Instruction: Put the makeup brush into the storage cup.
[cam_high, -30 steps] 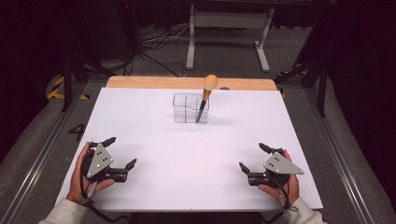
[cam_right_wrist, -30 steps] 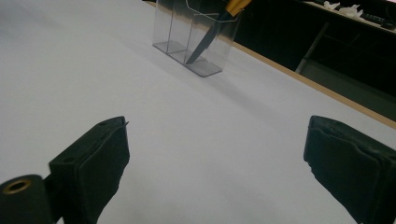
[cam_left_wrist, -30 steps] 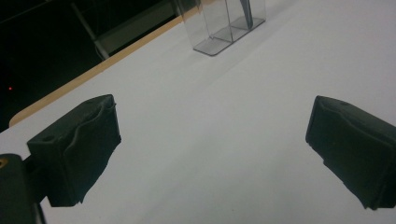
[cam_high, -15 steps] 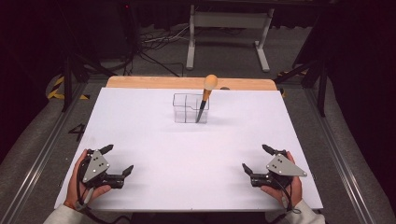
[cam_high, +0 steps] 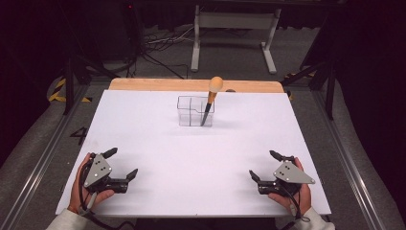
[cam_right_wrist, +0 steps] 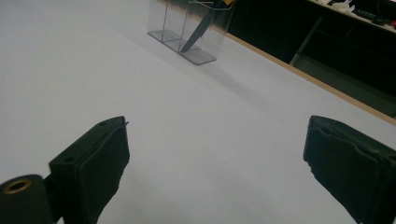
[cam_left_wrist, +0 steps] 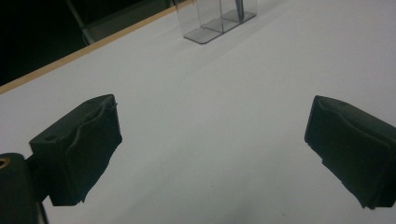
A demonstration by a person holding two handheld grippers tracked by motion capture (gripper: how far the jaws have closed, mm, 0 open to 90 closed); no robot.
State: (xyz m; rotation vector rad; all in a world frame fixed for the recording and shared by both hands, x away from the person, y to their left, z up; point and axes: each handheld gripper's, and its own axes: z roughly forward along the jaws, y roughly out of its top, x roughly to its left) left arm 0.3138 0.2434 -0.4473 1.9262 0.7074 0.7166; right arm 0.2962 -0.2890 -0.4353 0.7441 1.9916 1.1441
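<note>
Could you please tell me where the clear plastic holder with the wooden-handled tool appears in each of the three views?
High view: the clear holder stands centre, near the table's far edge.
Left gripper view: at the top edge, right of centre, cropped.
Right gripper view: at the top, centre.
Shared landmark: the wooden-handled tool leaning in it, its dark blade visible through the wall.

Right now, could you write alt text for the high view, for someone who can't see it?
A clear divided holder stands far back on a white table, with a wooden-handled tool leaning in its right compartment. Near the front edge, a person's hands hold the open left tongs and right tongs.
</note>
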